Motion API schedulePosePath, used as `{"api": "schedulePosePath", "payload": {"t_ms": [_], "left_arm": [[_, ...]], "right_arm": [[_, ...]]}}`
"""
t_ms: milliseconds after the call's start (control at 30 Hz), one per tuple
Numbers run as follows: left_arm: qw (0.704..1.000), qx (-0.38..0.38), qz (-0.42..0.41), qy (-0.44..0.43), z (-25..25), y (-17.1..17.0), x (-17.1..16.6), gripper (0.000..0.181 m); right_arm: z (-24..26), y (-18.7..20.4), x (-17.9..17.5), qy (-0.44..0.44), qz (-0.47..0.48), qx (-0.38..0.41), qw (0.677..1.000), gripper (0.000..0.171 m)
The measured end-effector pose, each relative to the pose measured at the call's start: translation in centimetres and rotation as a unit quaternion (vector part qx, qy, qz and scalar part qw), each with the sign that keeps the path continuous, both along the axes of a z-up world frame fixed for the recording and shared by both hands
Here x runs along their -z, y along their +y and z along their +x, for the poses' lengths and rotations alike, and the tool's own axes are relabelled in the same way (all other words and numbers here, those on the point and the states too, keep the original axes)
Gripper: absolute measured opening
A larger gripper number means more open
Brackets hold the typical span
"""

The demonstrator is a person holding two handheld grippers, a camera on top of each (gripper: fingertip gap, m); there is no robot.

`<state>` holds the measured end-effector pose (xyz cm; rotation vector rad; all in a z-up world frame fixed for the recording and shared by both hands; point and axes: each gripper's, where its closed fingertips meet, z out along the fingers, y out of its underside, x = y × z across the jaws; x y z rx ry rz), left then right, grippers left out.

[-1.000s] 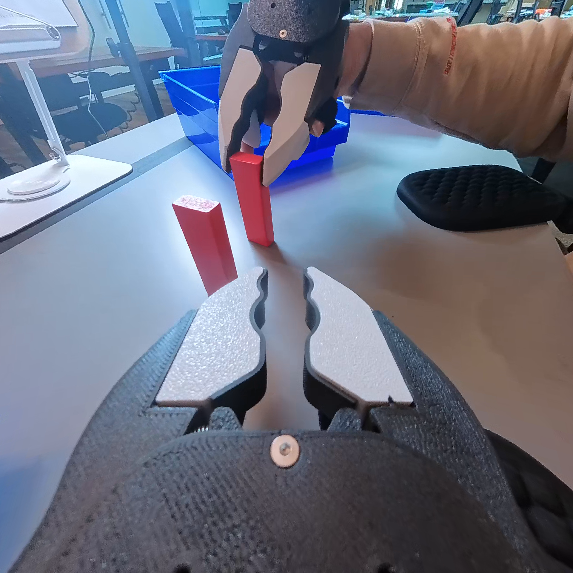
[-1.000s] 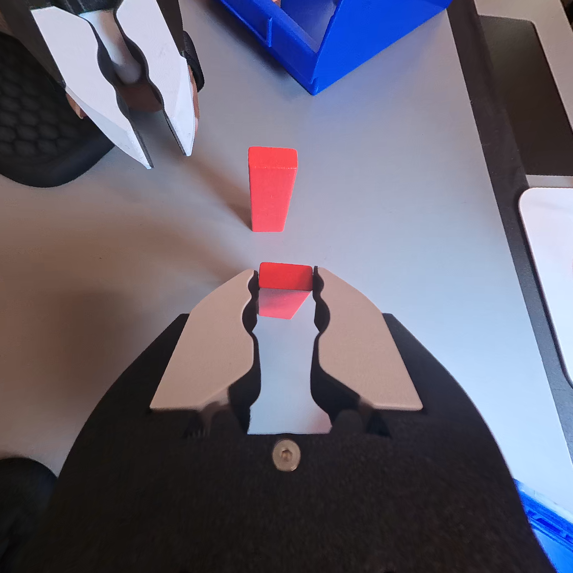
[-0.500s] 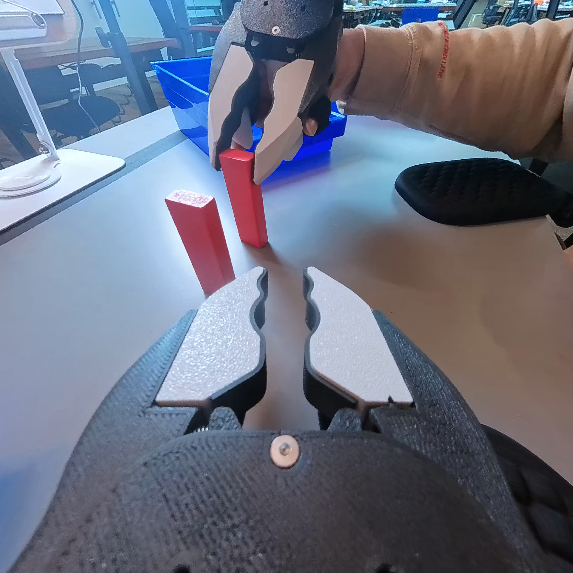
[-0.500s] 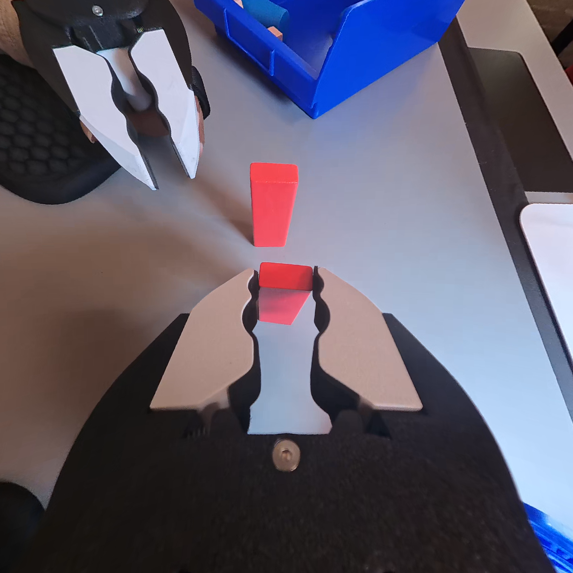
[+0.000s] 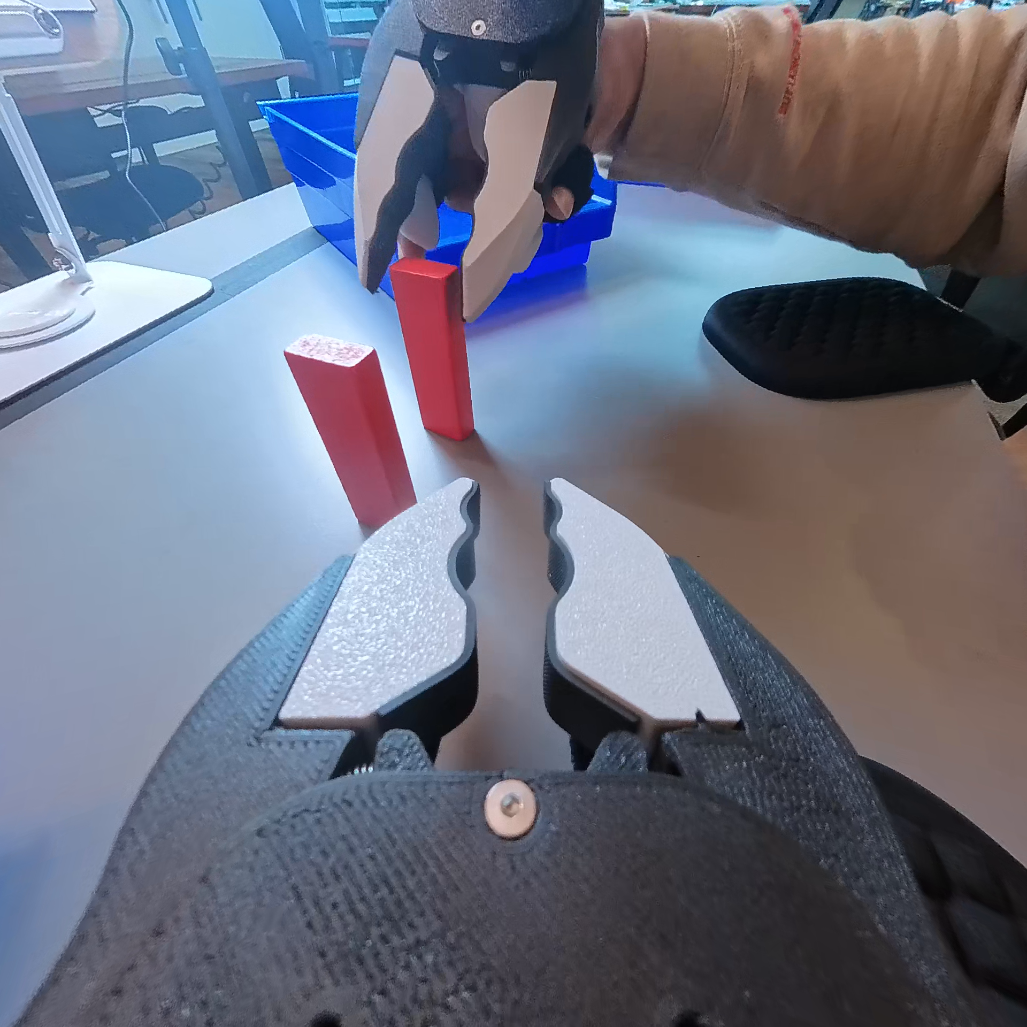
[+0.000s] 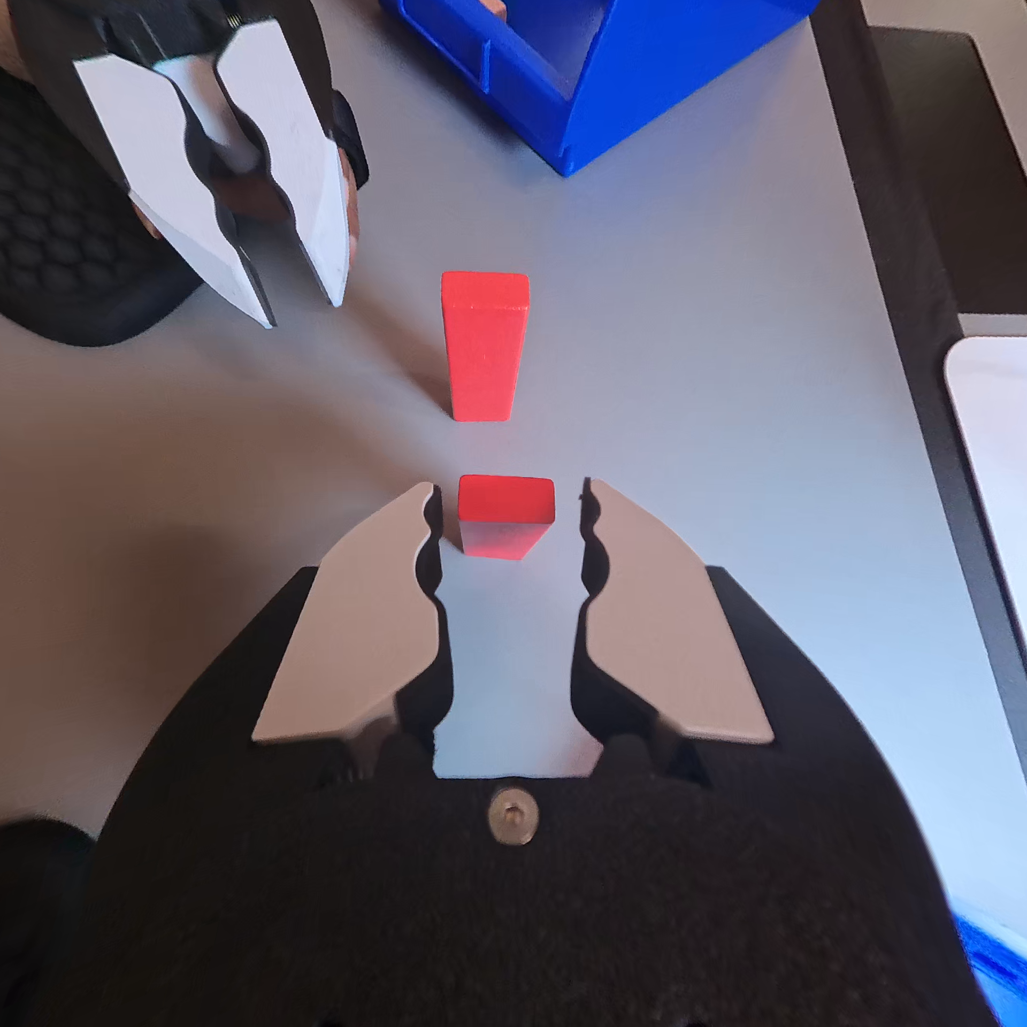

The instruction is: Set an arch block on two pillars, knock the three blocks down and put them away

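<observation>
At the centre of the left wrist view, two red pillars point(image 5: 349, 430) point(image 5: 435, 347) stand upright, near each other, on the grey table point(image 5: 722, 528). The right gripper point(image 6: 507, 489) straddles the farther pillar's top, its fingers spread just clear of it; the left gripper point(image 5: 510, 494) is narrowly parted and empty. No arch block shows; placing, toppling and binning all seem left.

Two red pillars stand upright on the counter point(image 5: 722, 556), near each other but apart, with a narrow lane between them. The right gripper point(image 6: 507, 489) straddles the top of one pillar point(image 6: 505, 500), a gap on each side. The other pillar point(image 6: 483, 344) stands just beyond. The blue bin point(image 6: 639, 83) blocks the far side; a black pad point(image 5: 844, 339) lies to one side, open counter between.
</observation>
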<state>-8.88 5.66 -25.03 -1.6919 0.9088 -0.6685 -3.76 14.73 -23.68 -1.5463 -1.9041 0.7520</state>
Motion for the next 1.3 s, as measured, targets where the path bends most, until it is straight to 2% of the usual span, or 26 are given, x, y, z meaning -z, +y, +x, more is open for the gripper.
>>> {"api": "schedulePosePath", "payload": {"t_ms": [267, 533, 633, 1300], "left_arm": [[1.0, 0.003, -0.001, 0.003, 0.1, -0.1, 0.1, 0.022], [1.0, 0.006, 0.001, 0.007, 0.2, -0.2, 0.1, 0.021], [1.0, 0.006, 0.004, 0.009, 0.2, -0.2, 0.1, 0.021], [1.0, 0.01, 0.002, 0.012, 0.3, -0.3, 0.3, 0.021]], "right_arm": [[1.4, 0.4, -0.2, -0.118, 0.018, 0.036, 0.992, 0.048], [0.6, 0.0, -0.1, -0.157, 0.023, 0.04, 0.987, 0.045], [0.5, -0.1, 0.4, -0.171, 0.021, 0.033, 0.984, 0.033], [-0.3, -0.5, 0.4, -0.138, 0.016, 0.004, 0.99, 0.033]]}}
